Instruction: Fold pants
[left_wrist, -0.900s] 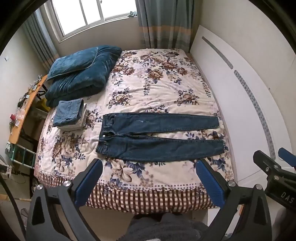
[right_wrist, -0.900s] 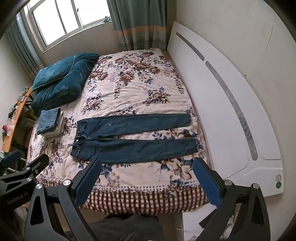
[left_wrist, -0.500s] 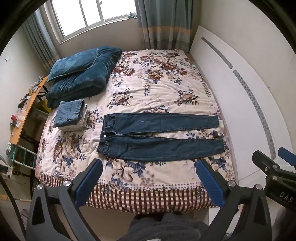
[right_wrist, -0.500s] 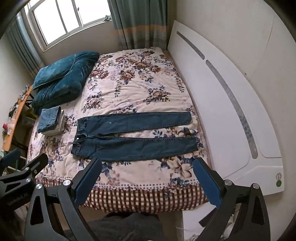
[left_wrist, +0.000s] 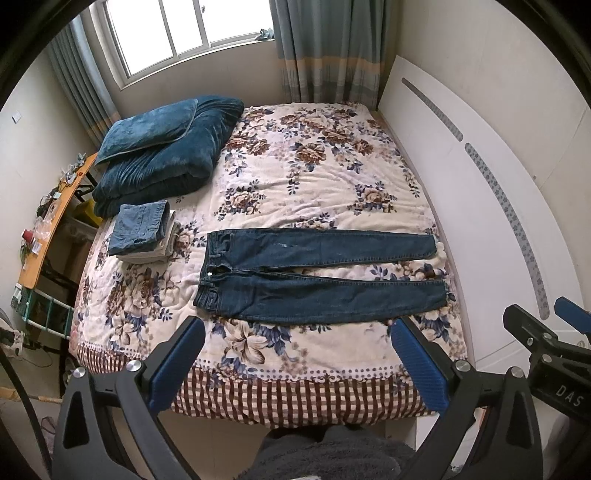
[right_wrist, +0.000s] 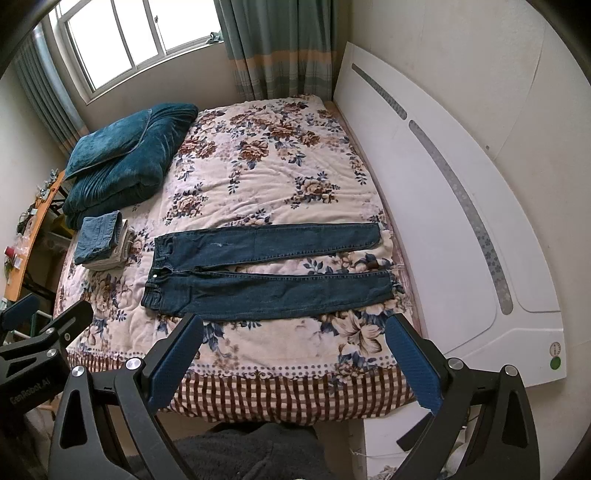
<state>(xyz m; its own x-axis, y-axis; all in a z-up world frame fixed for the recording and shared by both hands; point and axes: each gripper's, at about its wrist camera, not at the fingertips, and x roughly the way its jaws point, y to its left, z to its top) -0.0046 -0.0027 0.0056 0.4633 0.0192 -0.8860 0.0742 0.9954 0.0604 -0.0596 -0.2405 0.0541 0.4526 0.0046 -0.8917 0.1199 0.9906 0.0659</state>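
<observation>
Two grippers, left and right, hang spread wide over the bed's near edge, their ribbed blue pads holding nothing. Dark denim jeans lie flat across the quilted floral cover, legs slightly parted.

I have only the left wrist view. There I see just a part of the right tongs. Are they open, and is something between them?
Observer: The right tongs stand wide open with nothing between them. The jeans lie beyond them, untouched.
Operator: Is anything at the near corner of the headboard? My view cuts it off.
Observer: Yes, a round green sticker sits on the headboard near that corner, with a paler round one just above it.
</observation>
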